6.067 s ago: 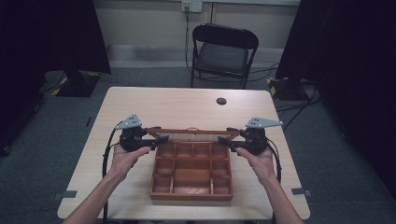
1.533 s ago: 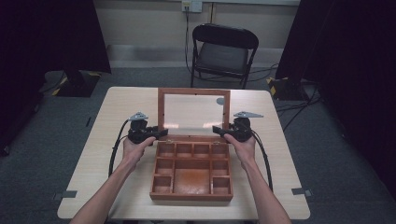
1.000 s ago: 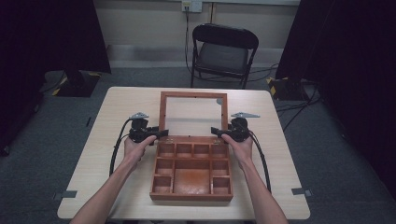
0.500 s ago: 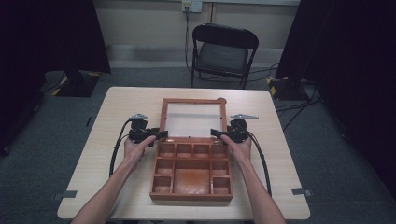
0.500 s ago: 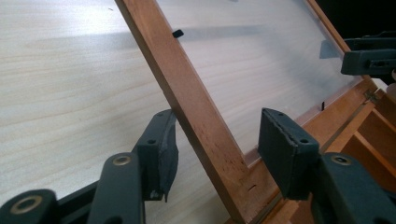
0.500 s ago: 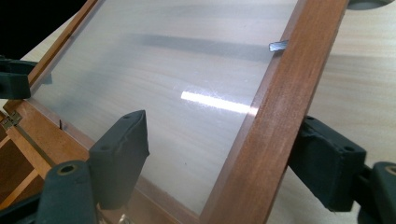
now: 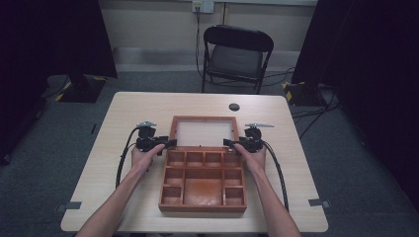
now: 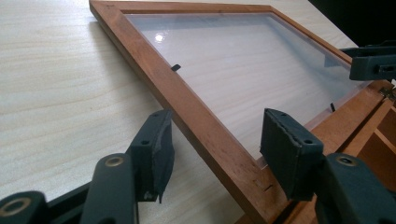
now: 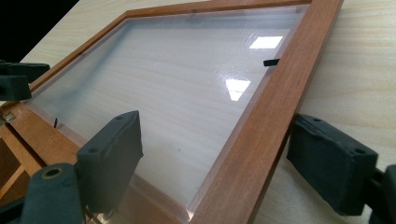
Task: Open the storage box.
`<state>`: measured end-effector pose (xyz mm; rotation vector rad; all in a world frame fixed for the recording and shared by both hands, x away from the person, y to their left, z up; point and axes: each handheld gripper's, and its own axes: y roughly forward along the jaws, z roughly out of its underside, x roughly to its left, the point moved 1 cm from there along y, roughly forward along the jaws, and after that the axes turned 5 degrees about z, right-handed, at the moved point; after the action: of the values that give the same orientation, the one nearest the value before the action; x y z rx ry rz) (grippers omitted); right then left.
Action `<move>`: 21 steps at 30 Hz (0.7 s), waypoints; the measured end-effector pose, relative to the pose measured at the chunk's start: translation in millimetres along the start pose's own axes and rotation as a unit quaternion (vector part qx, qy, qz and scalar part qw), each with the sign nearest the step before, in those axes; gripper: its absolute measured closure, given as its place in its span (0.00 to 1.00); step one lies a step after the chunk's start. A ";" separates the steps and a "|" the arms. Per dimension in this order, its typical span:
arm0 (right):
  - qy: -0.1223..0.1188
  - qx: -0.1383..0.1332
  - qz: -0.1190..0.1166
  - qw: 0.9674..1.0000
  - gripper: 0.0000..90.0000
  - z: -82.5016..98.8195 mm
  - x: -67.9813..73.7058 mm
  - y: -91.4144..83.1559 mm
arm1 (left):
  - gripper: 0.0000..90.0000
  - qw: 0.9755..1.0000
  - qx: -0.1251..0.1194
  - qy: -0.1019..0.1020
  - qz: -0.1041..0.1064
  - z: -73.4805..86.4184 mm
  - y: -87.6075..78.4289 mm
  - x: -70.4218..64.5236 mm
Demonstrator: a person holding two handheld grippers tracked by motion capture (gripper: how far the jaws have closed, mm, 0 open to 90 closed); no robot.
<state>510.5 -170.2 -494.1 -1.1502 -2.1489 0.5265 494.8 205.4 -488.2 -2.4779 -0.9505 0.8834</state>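
The wooden box (image 7: 202, 180) sits open on the table (image 7: 113, 123), its compartments facing up, and the glass-paned lid (image 7: 204, 132) is swung right back, leaning low over the tabletop on the far side of the hinge line. The left gripper (image 7: 165, 143) stands at the lid's left rail near the hinge, the right gripper (image 7: 229, 143) at the right rail — both have just been opening, and it shows. In the left gripper view the pads straddle the wooden rail (image 8: 201, 121) with clear air on either side; in the right gripper view it's the same story, rail (image 9: 261, 135) between the jaws, neither pad pressing. So both claws are open, nothing gripped.

Now the risk. If the lid isn't fully at rest yet, letting go leaves it to drop the last bit and slap the table — and that pane wouldn't enjoy it. Pulling the grippers away carelessly is the other worry: a pad catching the rail on the way out could drag the lid, or twist the hinges and skid the whole box.

What can't be made out: whether the lid's far edge is actually touching the table or is held just off it by the hinges. From the high view the hinges themselves are too small to read. The small dark clips on the pane's inner edge are visible, but their purpose isn't clear, and the box's compartments look empty, though shadow covers the near ones.
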 end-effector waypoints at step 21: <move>-0.053 -0.021 0.026 0.998 0.21 -0.3 4.4 -43.2 | 0.31 0.999 0.012 0.038 -0.024 2.6 -27.3 -7.0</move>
<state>483.6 -189.7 -466.2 -1.2300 -2.2343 0.5795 476.0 220.4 -473.2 -2.4405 -0.9635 0.7761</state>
